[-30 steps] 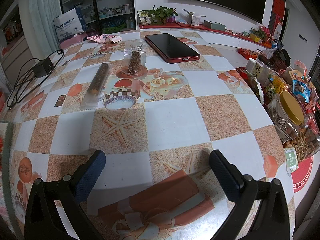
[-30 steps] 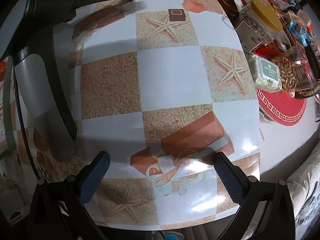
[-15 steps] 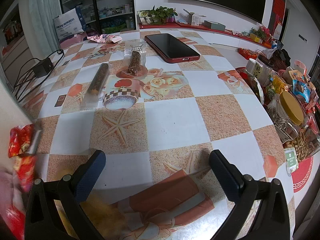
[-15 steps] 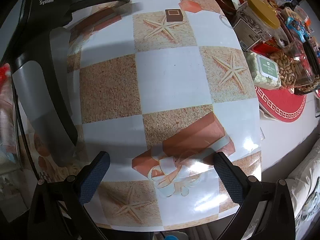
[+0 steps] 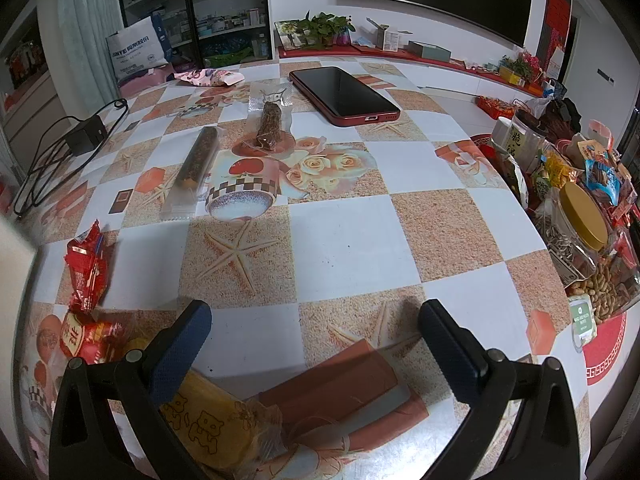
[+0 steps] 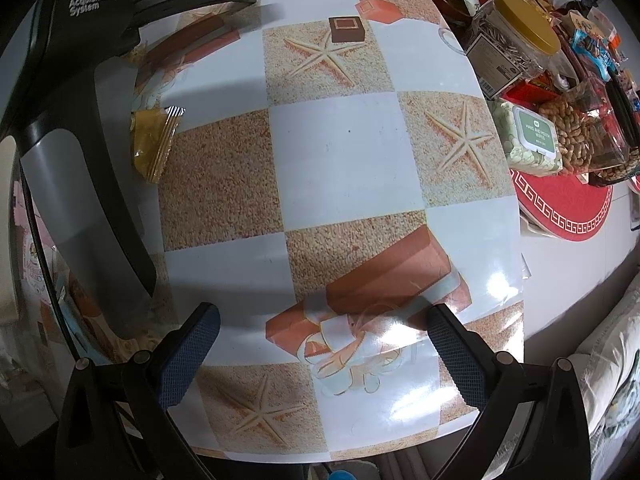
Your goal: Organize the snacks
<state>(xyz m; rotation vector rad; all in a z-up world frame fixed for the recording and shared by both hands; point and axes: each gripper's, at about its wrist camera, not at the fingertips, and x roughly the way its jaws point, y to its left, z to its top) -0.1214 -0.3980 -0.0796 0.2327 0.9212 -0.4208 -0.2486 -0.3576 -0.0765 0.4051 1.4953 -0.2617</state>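
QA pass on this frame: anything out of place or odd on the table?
Yes. A phone and a charger with its cable lie among the snacks. Loose packets are scattered: two red ones at the left edge and a yellow one under the open left tool. Nothing looks spilled or damaged.

The yellow bear-print snack pack (image 5: 212, 424) is half hidden under the left gripper's finger (image 5: 178, 350). The red packet (image 5: 86, 334) below it is partly covered too. Labels on the shelf bottles (image 5: 224, 20) are way too tiny to read.
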